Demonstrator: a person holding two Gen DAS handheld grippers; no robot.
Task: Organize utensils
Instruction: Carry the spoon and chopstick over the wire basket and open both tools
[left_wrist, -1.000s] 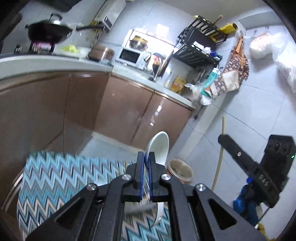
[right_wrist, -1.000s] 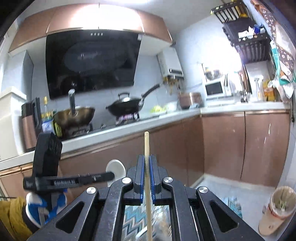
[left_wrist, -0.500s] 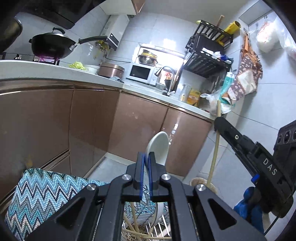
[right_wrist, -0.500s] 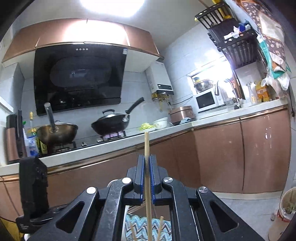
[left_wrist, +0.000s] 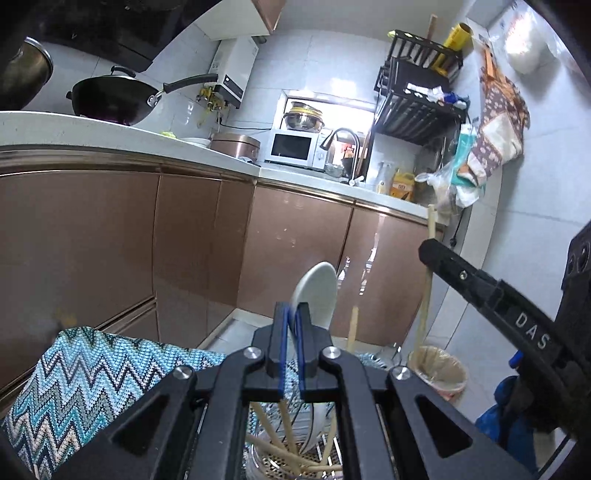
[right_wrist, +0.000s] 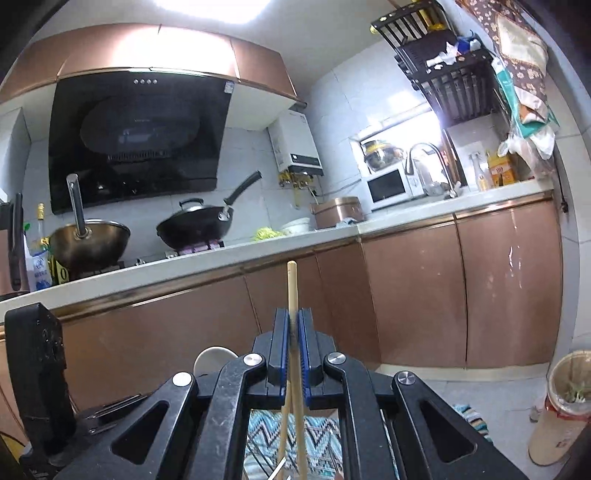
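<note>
Left wrist view: my left gripper (left_wrist: 291, 325) clamps a white spoon (left_wrist: 316, 295); my right gripper (right_wrist: 292, 332) clamps a chopstick (right_wrist: 292, 291). I should lower both straight into the holder (left_wrist: 295, 465) beneath.

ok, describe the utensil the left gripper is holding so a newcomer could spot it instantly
Start at the brown cabinet doors under the white counter, then drop to the left gripper at bottom centre. Standing up from its shut blue-padded fingers is the white spoon: broad, pale and rounded, unlike the thin wooden chopsticks in the holder below.
</note>
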